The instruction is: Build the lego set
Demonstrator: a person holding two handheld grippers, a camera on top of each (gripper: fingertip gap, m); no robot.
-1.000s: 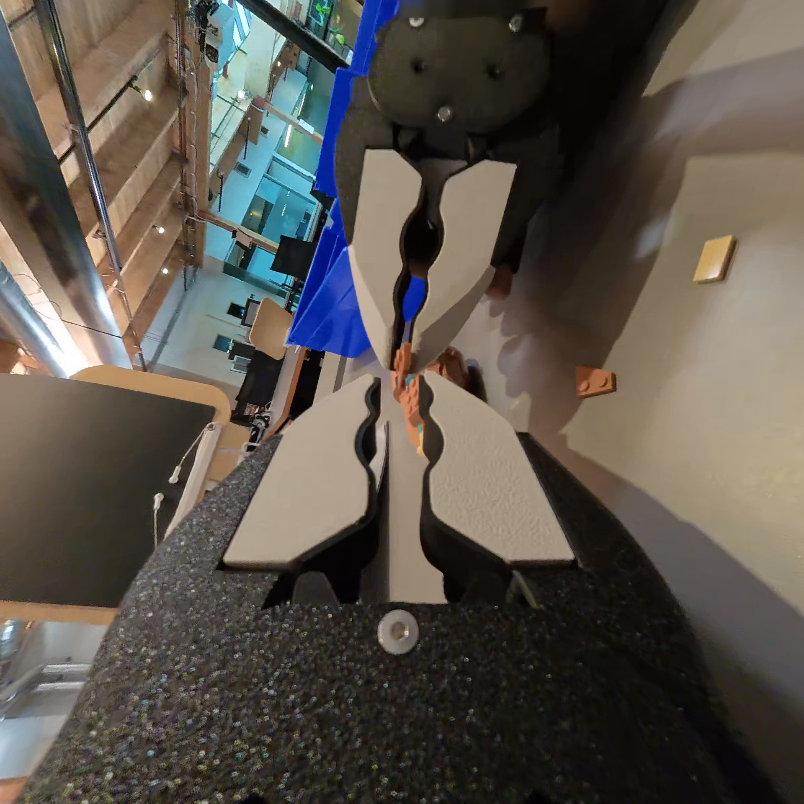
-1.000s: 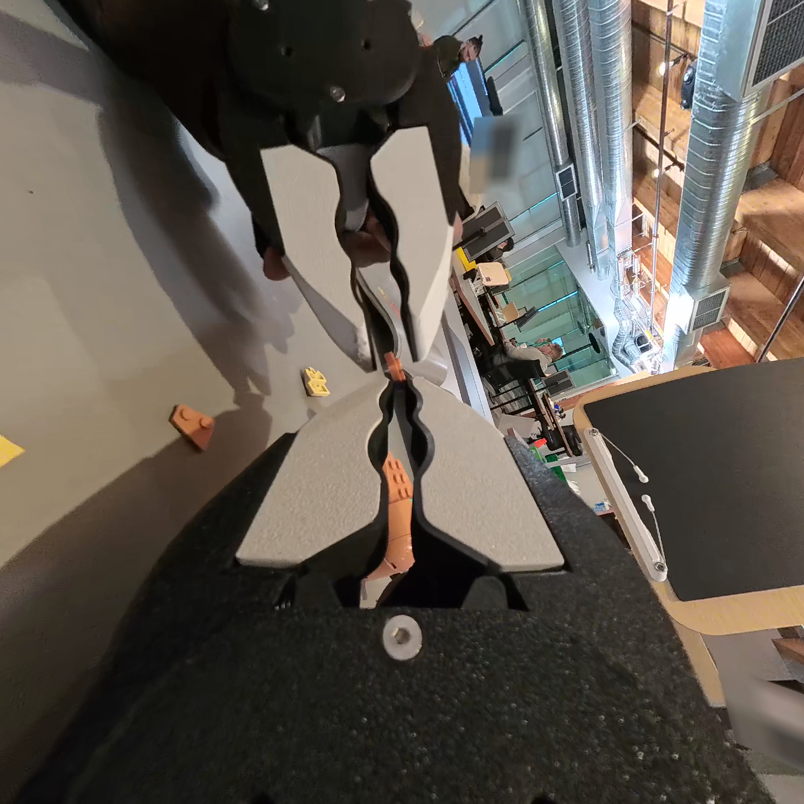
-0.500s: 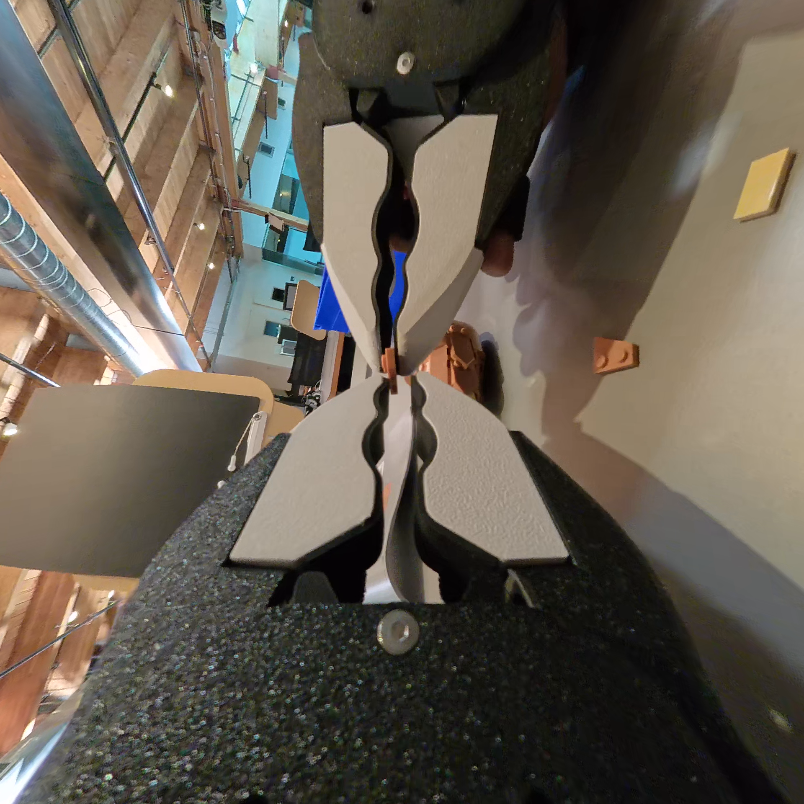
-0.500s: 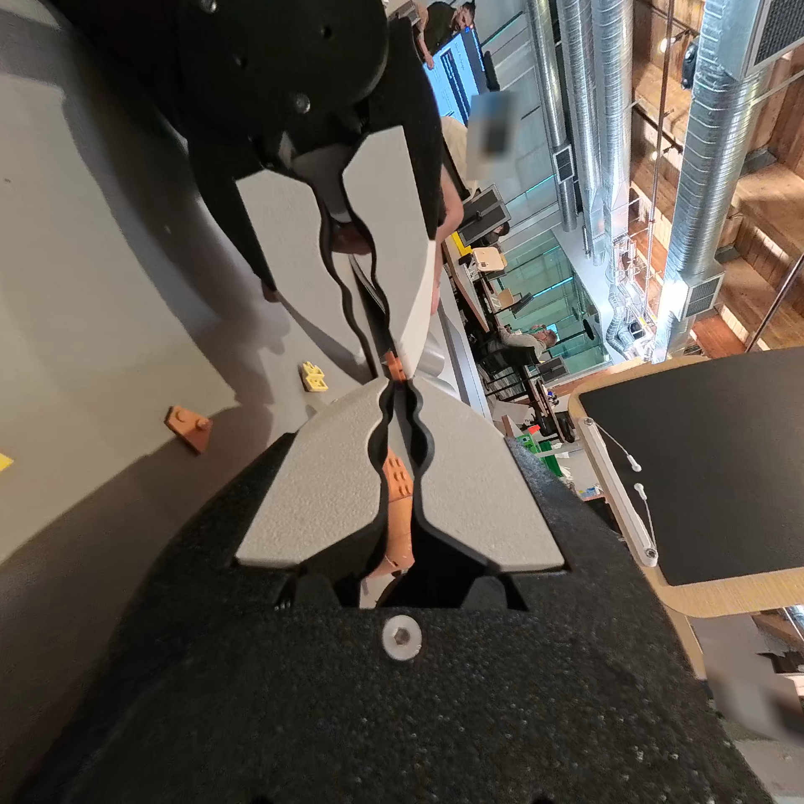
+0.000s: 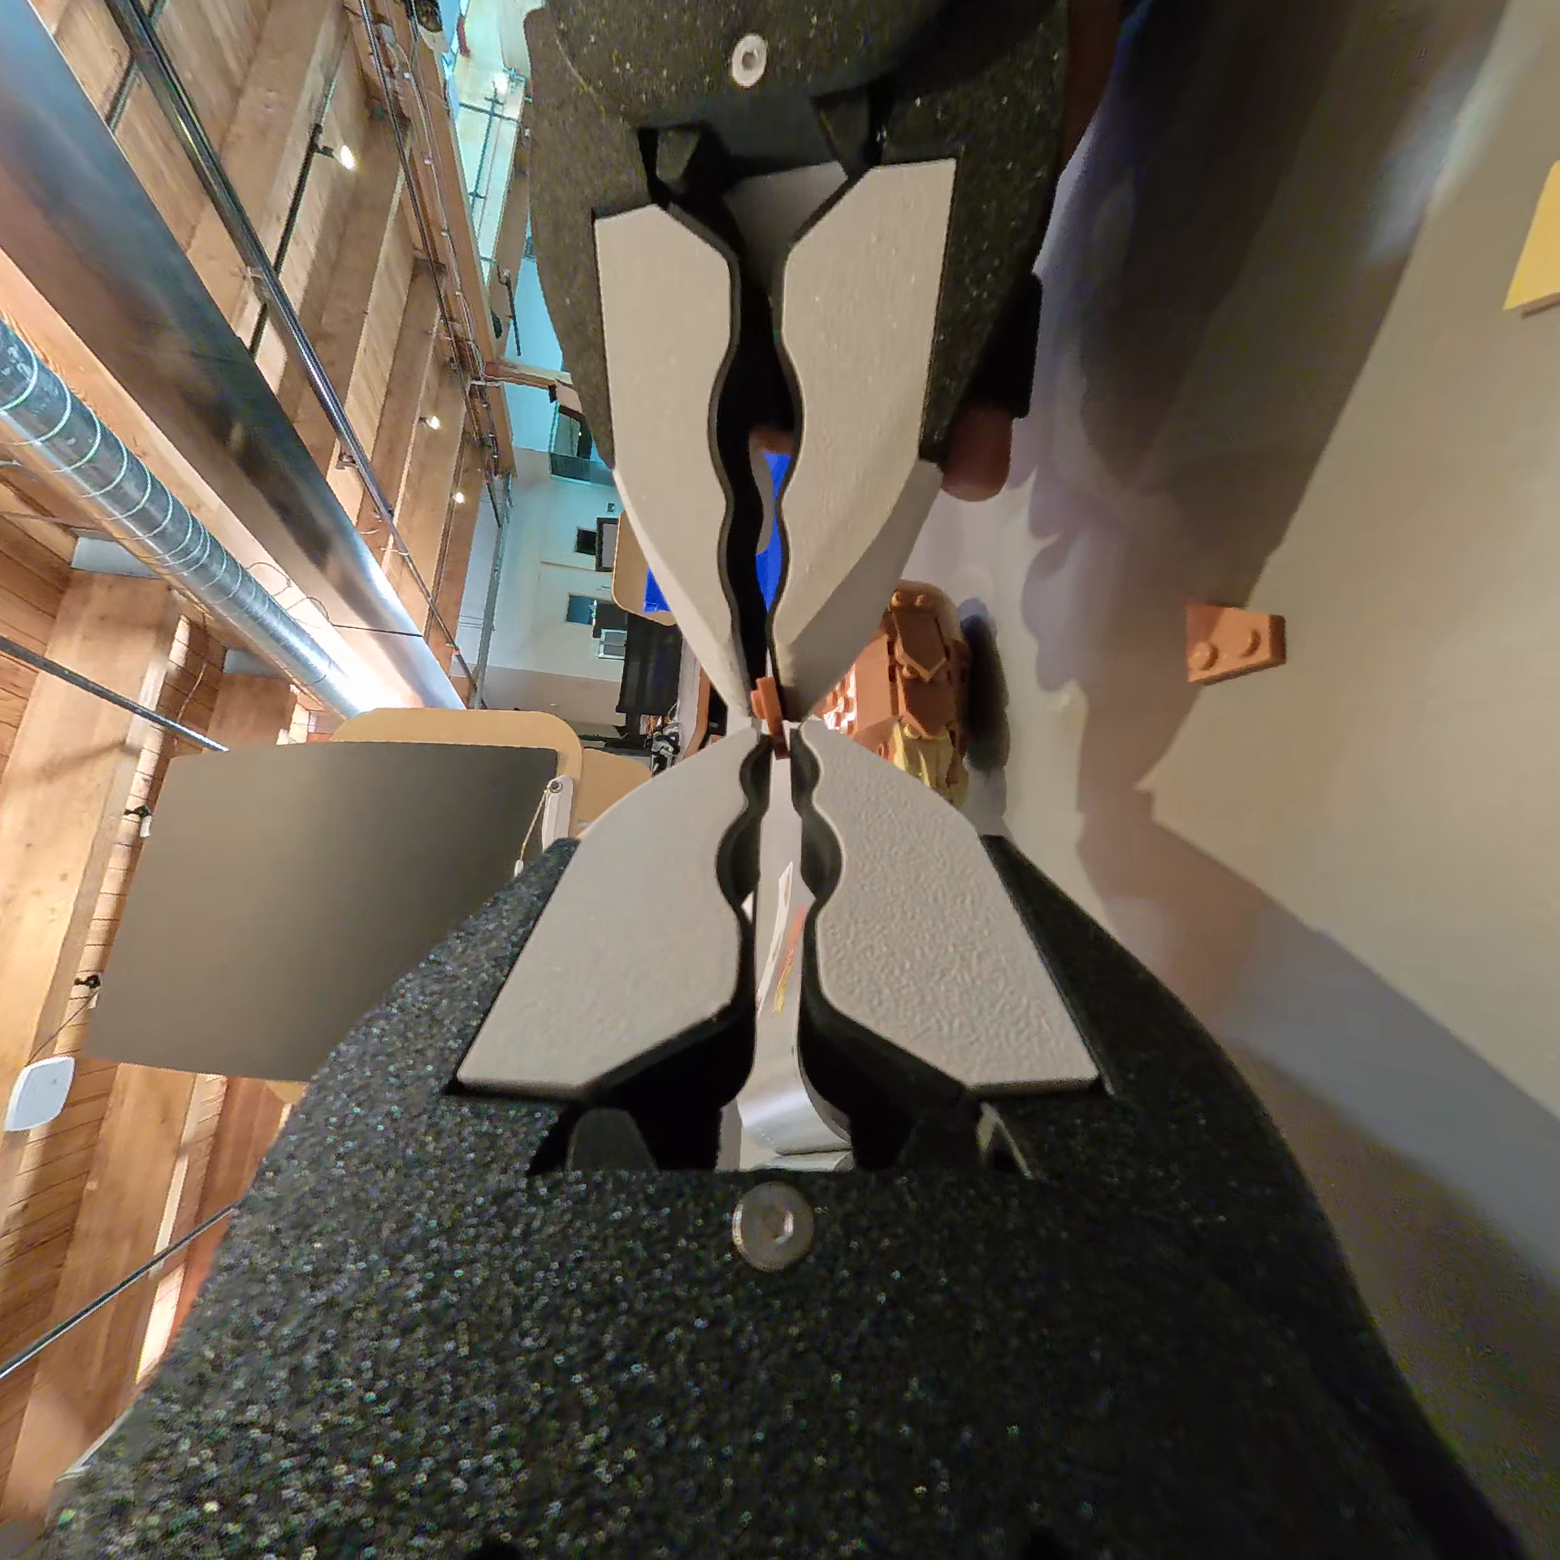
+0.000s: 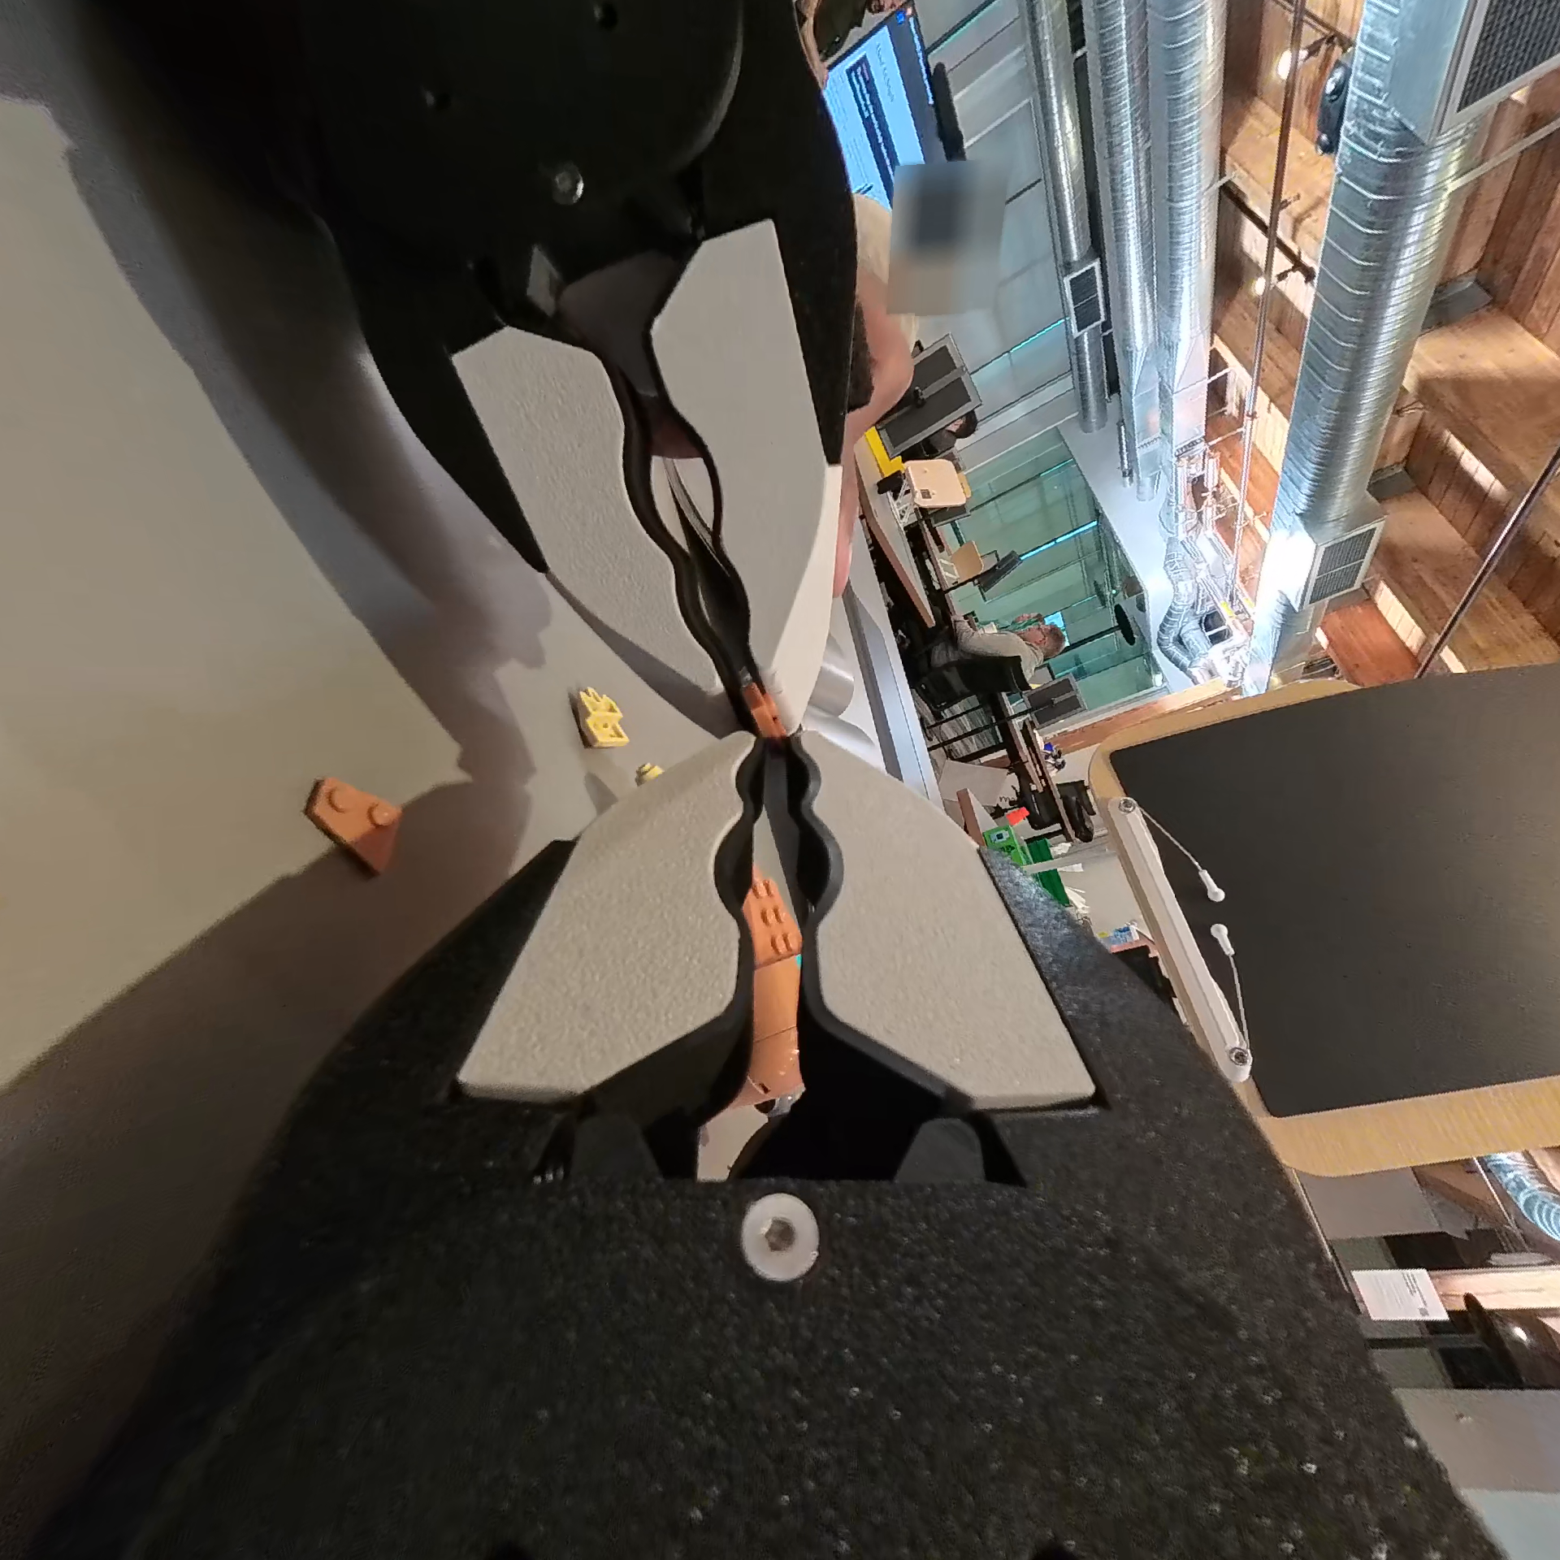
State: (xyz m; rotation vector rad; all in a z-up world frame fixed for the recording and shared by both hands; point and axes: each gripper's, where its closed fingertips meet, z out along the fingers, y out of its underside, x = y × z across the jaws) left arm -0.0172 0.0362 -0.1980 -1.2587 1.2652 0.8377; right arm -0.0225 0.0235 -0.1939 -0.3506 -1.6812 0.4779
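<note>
My two grippers meet tip to tip above the grey table (image 5: pixel 1393 760). In the left wrist view my left gripper (image 5: pixel 774 744) is shut, and the right gripper (image 5: pixel 764 682) comes in from the top, also shut. A small brown lego piece (image 5: pixel 768 707) is pinched between both pairs of tips. In the right wrist view my right gripper (image 6: pixel 772 744) faces the left gripper (image 6: pixel 754 688) with the same brown piece (image 6: pixel 765 716) between them. A brown lego build (image 5: pixel 916 675) stands on the table just right of the tips; it also shows through my right fingers' gap (image 6: pixel 772 928).
A brown wedge plate (image 5: pixel 1234 643) lies on the table; it also shows in the right wrist view (image 6: pixel 354 823). A yellow piece (image 6: pixel 603 717) and a small tan stud (image 6: pixel 647 772) lie near the tips. A tan tile (image 5: pixel 1532 253) lies farther off. A black-topped table (image 6: pixel 1351 886) stands behind. The grippers are tip to tip, or close to it.
Both grippers have rolled and closed in tip to tip. The brown and teal piece seen between my left fingers a second ago now shows only as a small brown bit at the tips.
</note>
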